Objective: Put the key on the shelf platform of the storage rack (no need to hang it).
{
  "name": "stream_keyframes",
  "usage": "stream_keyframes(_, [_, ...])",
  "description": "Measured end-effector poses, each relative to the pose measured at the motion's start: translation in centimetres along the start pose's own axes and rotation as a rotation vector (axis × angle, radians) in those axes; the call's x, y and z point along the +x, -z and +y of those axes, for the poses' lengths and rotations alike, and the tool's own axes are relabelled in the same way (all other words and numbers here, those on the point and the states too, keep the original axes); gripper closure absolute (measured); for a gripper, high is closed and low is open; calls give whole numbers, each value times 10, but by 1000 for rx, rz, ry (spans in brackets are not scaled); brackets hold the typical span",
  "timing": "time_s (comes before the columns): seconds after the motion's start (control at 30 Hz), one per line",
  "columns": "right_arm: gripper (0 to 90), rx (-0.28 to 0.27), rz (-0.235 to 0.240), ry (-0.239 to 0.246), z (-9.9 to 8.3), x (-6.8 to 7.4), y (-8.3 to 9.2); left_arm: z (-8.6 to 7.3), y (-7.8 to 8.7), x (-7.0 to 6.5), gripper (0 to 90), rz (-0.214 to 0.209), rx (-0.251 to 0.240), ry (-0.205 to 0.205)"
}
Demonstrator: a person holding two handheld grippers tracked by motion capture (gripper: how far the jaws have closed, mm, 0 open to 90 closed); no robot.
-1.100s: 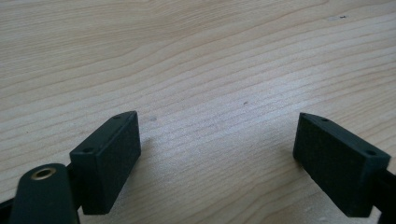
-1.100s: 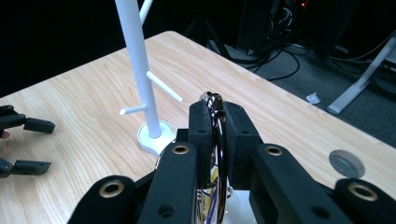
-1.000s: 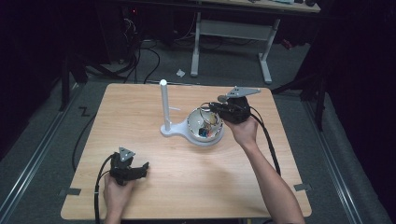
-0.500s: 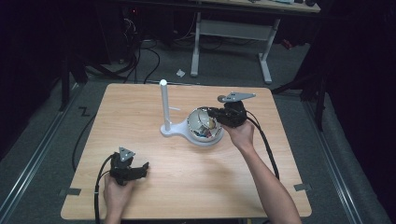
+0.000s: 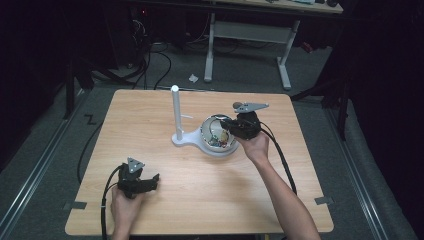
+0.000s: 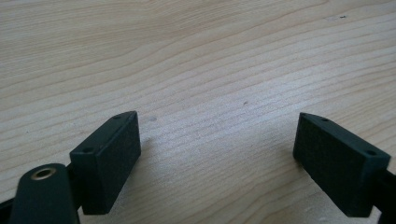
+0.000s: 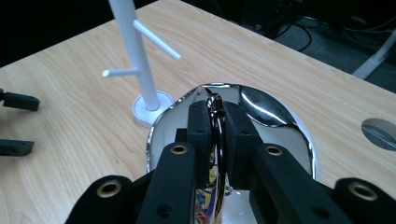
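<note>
Wooden table [image 5: 200, 200]: white stand [image 5: 176, 117], mirrored bowl [image 5: 217, 136].

Your shiny chrome bowl [image 5: 218, 138] sits upright just beside the white peg stand [image 5: 176, 116], on the stand's own base plate, with colourful small items inside, its rim pinched.

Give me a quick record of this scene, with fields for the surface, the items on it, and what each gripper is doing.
surface: wooden table
stand: white peg stand, upright, beside the bowl
bowl: shiny metal bowl with small colourful items inside
right gripper: right gripper over the bowl, jaws shut on a dark ring
left gripper: left gripper low over bare wood, jaws open, nothing between them
</note>
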State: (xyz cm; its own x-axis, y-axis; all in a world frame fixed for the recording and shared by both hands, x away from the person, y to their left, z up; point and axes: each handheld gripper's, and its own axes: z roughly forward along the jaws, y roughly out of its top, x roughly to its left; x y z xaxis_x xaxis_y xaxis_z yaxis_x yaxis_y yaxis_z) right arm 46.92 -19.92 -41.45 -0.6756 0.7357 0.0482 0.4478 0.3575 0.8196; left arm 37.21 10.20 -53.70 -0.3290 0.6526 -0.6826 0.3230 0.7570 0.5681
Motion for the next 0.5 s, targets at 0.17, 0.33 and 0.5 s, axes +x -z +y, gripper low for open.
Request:
stream_keyframes(0.17, [823, 50, -12, -14, -7, -4, -10, 0, 0, 0, 153, 0, 0, 2])
stream_keyframes(0.33, [822, 58, -20, -27, -11, -6, -16, 0, 0, 0, 153, 0, 0, 1])
stream_keyframes(0.5, [772, 72, -53, -35, -15, -9, -16, 0, 0, 0, 153, 0, 0, 1])
